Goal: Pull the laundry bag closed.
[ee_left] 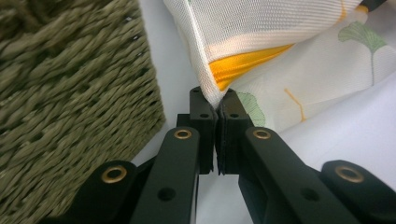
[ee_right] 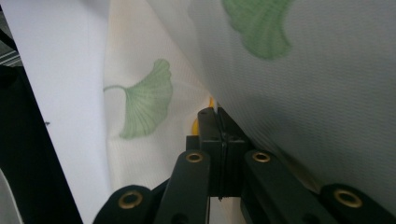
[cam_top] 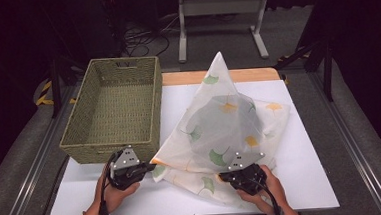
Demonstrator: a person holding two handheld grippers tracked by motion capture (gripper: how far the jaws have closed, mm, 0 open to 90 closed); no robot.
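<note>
My left gripper [ee_left: 217,105] has its black jaws clamped on a corner of the white mesh bag printed with green and yellow ginkgo leaves [cam_top: 220,130], right by its orange trim [ee_left: 243,65], and my right gripper [ee_right: 218,114] is pinched shut on the same bag's near edge. Between them the bag rises off the white table top [cam_top: 308,180] to a tented peak, with a round dark shape showing through the mesh. The woven green-brown rectangular basket [cam_top: 113,109] sits just left of it.
</note>
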